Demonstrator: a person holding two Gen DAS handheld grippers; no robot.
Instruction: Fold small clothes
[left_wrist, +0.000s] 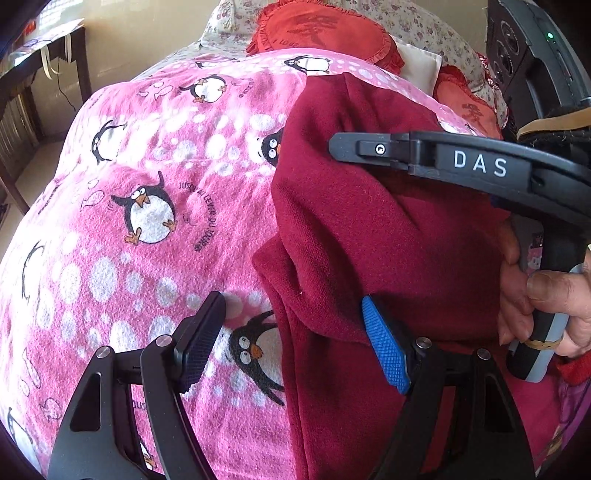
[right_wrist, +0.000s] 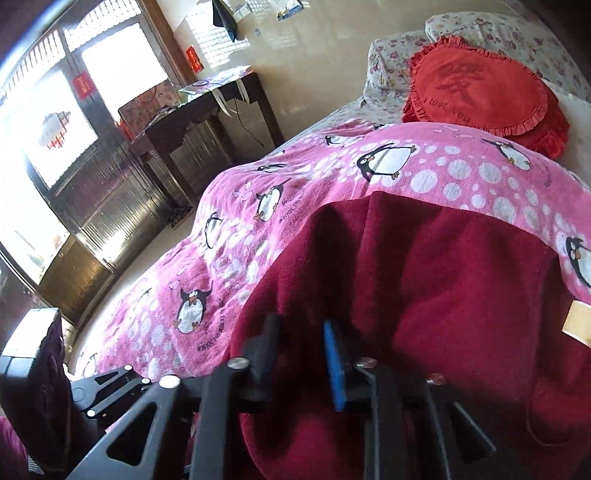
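Garment (left_wrist: 369, 229) on blanket (left_wrist: 147, 206), cushion (left_wrist: 321, 29) behind it

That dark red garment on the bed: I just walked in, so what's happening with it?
A person with a gripper in each hand is folding the maroon garment on the pink penguin blanket. The left gripper is open at its edge. The right gripper hangs over it, also open. The cloth lies bunched, not yet folded.

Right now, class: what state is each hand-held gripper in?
Left hand-held gripper: open, holding nothing, over the edge of the maroon garment.
Right hand-held gripper: open, fingers apart over the garment.
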